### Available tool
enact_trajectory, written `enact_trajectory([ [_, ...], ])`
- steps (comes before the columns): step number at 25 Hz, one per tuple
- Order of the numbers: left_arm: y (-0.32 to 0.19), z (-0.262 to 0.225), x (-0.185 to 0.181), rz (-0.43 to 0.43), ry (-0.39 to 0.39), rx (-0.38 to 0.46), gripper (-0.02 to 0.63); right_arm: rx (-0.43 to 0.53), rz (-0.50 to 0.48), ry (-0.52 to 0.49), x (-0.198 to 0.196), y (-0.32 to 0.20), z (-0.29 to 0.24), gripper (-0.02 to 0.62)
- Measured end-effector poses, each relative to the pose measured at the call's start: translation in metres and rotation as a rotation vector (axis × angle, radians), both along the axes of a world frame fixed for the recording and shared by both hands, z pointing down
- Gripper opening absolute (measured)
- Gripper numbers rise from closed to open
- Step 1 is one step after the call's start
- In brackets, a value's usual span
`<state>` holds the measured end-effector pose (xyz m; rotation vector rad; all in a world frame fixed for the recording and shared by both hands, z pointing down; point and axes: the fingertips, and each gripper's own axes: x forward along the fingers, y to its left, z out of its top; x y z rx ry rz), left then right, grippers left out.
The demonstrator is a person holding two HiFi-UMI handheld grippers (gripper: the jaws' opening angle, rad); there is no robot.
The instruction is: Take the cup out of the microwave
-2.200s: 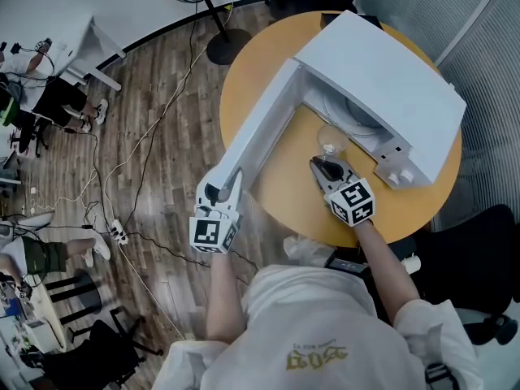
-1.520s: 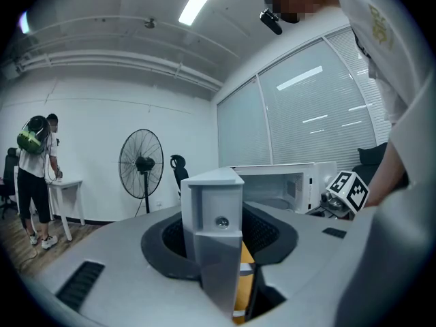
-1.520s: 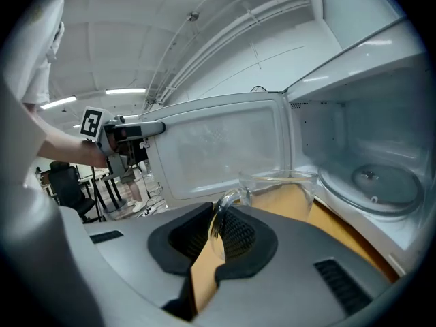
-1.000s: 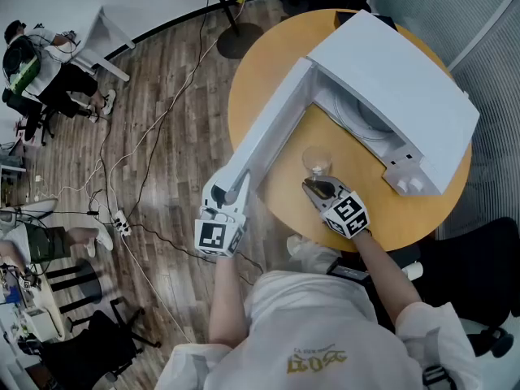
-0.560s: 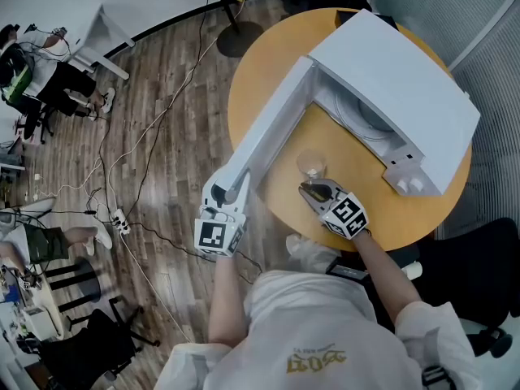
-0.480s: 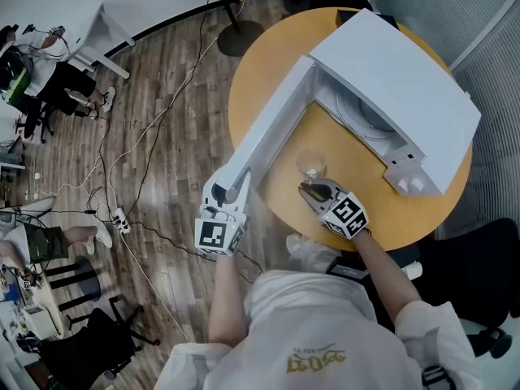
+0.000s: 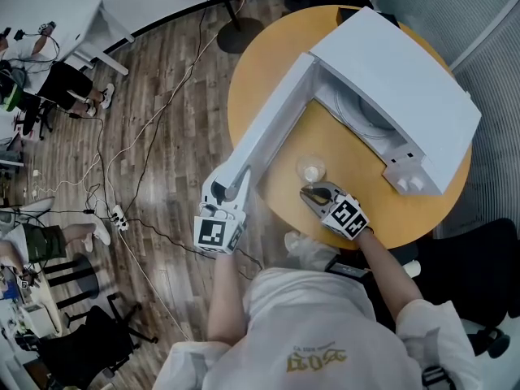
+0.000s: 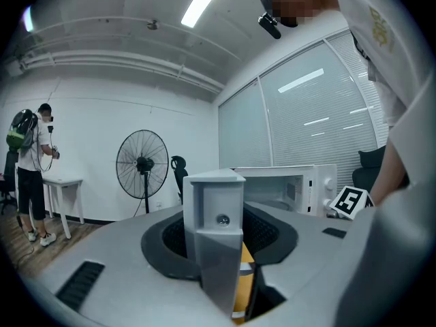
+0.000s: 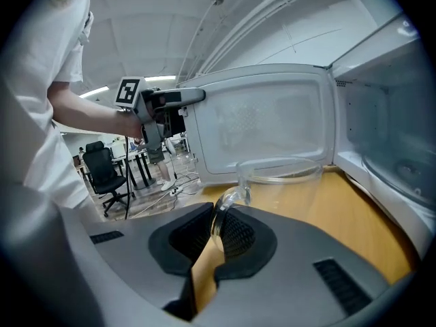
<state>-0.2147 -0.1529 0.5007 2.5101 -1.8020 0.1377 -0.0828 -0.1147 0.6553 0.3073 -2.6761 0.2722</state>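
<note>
A clear glass cup (image 7: 311, 170) stands on the round yellow table (image 7: 361, 189), in front of the open white microwave (image 7: 398, 80). My right gripper (image 7: 312, 192) is shut on the cup's handle (image 9: 225, 206); its jaws have just been closing with the handle between them. In the right gripper view the cup (image 9: 286, 182) sits just past the right gripper (image 9: 212, 231), with the microwave's cavity (image 9: 398, 128) at the right. The microwave door (image 7: 268, 132) is swung wide. My left gripper (image 7: 230, 187) is shut on its free end (image 8: 216, 230).
The open door (image 9: 266, 128) walls off the table's left side. The table's near rim runs just behind the right gripper. A floor fan (image 8: 142, 165), cables (image 7: 122, 185) on the wooden floor, a black chair (image 7: 475, 258) and people at desks (image 7: 32, 80) surround the table.
The right gripper has drawn the cup away from the microwave's mouth toward the table's near edge and a little lower. The left gripper and the door have stayed put.
</note>
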Motion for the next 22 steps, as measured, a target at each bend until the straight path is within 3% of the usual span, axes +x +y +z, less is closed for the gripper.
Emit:
enact_trajectory([
  [8, 0.001, 0.001, 0.002, -0.002, 0.009, -0.001, 0.176, -0.02, 0.036, 0.027, 0.01, -0.001, 0.011, 0.034],
  [15, 0.001, 0.001, 0.004, -0.003, 0.009, -0.002, 0.176, -0.016, 0.018, 0.06, 0.01, 0.005, 0.016, 0.095],
  [22, 0.002, 0.001, 0.004, -0.002, 0.012, -0.001, 0.176, 0.006, 0.024, 0.105, 0.017, 0.005, 0.017, 0.104],
])
